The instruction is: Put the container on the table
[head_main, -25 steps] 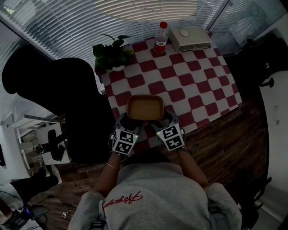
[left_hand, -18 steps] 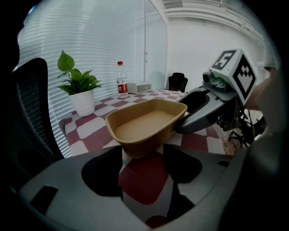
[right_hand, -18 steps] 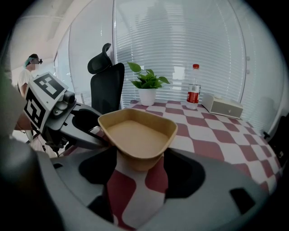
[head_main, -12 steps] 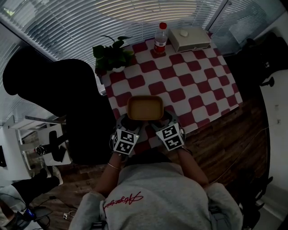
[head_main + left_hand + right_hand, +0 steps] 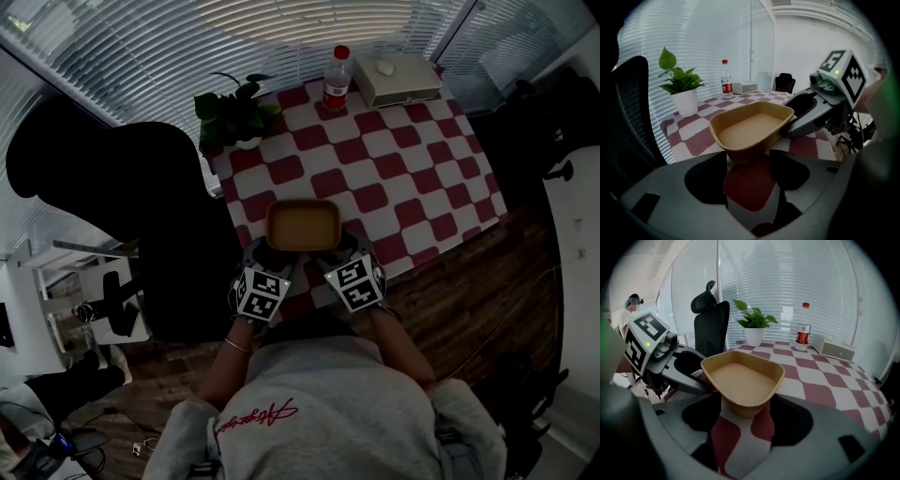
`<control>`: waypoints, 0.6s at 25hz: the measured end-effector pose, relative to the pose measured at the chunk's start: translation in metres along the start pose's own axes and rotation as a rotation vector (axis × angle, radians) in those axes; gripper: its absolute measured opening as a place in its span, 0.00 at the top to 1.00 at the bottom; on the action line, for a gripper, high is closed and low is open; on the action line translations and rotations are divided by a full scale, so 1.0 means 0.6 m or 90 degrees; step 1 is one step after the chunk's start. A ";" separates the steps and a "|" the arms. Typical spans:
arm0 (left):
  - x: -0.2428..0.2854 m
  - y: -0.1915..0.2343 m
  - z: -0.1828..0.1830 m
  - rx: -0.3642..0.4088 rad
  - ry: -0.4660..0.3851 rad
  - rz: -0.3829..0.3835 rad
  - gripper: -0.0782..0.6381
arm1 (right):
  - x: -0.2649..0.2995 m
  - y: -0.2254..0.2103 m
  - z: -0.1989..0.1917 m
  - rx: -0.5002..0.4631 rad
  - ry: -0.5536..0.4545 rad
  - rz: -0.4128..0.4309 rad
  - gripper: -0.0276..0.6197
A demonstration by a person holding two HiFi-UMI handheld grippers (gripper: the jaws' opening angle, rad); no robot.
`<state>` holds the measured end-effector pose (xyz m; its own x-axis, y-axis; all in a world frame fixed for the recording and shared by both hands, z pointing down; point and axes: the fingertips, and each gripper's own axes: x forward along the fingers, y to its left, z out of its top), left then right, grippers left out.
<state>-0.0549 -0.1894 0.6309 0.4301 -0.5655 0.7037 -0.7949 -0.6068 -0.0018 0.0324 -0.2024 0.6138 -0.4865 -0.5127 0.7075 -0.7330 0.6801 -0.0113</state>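
Observation:
A tan, empty container (image 5: 302, 225) sits low over the near edge of the red-and-white checked table (image 5: 412, 178); whether its base touches the cloth I cannot tell. My left gripper (image 5: 267, 253) has its jaws wide around the container's near left corner. My right gripper (image 5: 339, 251) does the same at the near right corner. In the left gripper view the container (image 5: 752, 129) fills the gap between the pads of the left gripper (image 5: 747, 164), and the right gripper (image 5: 820, 108) reaches in from the side. In the right gripper view the container (image 5: 743, 380) is wedged between the pads of the right gripper (image 5: 746, 411).
At the table's far side stand a potted plant (image 5: 234, 114), a red-labelled bottle (image 5: 336, 80) and a white box (image 5: 398, 80). A black office chair (image 5: 122, 216) stands close to the table's left side. Wooden floor lies to the right of the table.

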 end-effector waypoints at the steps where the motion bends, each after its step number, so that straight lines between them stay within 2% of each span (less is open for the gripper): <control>1: 0.000 0.000 0.000 0.000 0.000 0.000 0.49 | 0.000 0.000 0.001 -0.001 0.000 0.000 0.45; 15: 0.004 0.002 0.000 -0.009 -0.001 -0.007 0.49 | 0.007 -0.002 -0.003 0.003 0.006 -0.002 0.45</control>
<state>-0.0546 -0.1915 0.6327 0.4386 -0.5599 0.7030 -0.7966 -0.6043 0.0157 0.0321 -0.2043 0.6184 -0.4796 -0.5094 0.7144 -0.7368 0.6760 -0.0126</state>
